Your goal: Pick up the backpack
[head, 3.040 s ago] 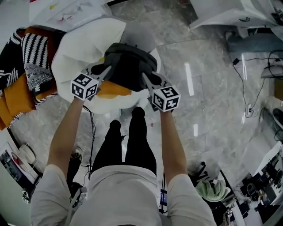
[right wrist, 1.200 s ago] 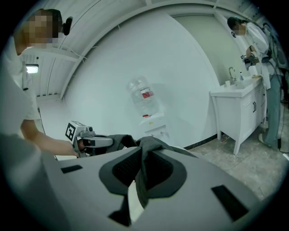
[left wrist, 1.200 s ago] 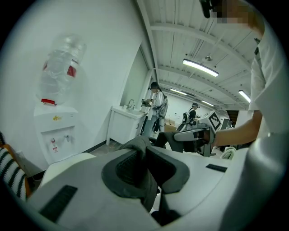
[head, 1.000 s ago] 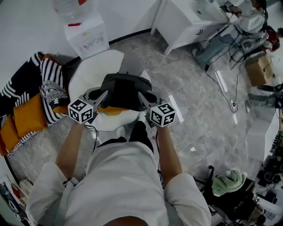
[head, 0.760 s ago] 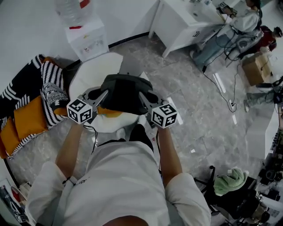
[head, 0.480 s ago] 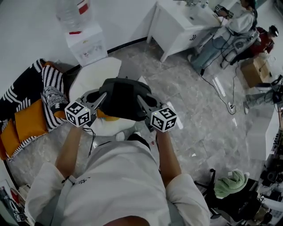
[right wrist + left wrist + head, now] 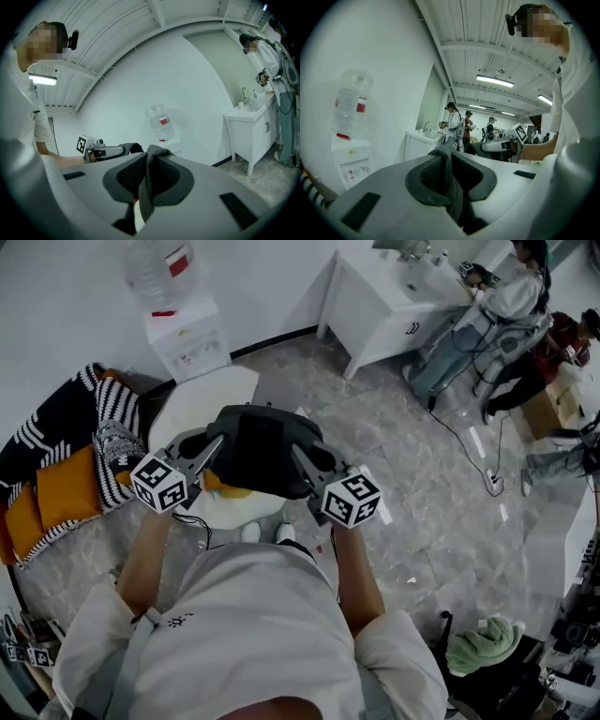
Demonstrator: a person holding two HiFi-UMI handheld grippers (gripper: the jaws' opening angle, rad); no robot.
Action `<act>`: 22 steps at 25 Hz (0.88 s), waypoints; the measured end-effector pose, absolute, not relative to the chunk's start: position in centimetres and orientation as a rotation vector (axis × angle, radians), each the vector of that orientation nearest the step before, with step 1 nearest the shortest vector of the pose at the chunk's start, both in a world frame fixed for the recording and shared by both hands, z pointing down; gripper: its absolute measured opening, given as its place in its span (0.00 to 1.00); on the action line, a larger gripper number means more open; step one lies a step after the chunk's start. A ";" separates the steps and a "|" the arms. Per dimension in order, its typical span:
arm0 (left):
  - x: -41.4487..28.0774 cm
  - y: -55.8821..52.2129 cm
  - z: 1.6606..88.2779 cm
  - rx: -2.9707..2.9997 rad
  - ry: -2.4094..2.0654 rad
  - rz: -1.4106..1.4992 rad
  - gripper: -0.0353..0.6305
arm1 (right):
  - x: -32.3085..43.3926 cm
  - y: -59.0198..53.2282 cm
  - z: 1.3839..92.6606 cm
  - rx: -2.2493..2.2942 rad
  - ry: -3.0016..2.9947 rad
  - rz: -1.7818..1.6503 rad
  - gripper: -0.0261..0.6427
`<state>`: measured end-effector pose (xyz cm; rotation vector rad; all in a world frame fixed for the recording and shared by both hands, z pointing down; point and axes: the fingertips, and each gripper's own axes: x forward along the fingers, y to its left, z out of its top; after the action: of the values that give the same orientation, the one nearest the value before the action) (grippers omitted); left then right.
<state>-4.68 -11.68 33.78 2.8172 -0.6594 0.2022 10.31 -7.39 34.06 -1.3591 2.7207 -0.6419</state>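
Backpack (image 7: 262, 451) is observed dark grey to black, held up between 2 grippers and seen from above over the near edge of the white table (image 7: 202, 395). The left gripper (image 7: 451, 174) is recorded as closed on a fold of dark backpack fabric, which is pinched between its padded jaws on the backpack's left side. The right gripper (image 7: 146, 176) is likewise clamped on a strip of the same fabric, which hangs down from between its jaws on the opposite side. Each gripper is carried in 1 hand of the person, and the 2 marker cubes (image 7: 157, 482) are seen on the near side of the table. An orange item (image 7: 225, 487) is noted on the table, partly covered by the backpack in the head view. A water dispenser (image 7: 187, 334) with a clear bottle (image 7: 159, 273) on top is placed against the wall just beyond the table. A black-and-white striped and orange textile (image 7: 66, 474) lies to the left of the table. A white cabinet (image 7: 375, 296) stands well to the right of the table, and other persons (image 7: 497, 306) are seen beyond it.
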 end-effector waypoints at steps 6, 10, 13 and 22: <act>-3.0 -11.1 30.8 2.857 -0.672 0.140 0.11 | 12.3 -7.6 31.1 -1.351 2.756 -0.538 0.10; -2.0 -11.0 28.4 2.885 -0.674 0.098 0.11 | 13.3 -7.8 28.7 -1.333 2.754 -0.474 0.10; -1.4 -11.1 26.8 2.910 -0.666 0.074 0.11 | 14.0 -8.1 27.1 -1.327 2.737 -0.445 0.10; -0.1 -12.0 23.5 2.984 -0.638 0.048 0.11 | 15.2 -8.7 24.2 -1.311 2.737 -0.380 0.10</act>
<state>-0.12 -12.00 23.46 2.9841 -0.6378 0.0478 15.17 -8.70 24.17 -1.3111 2.7368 -0.3797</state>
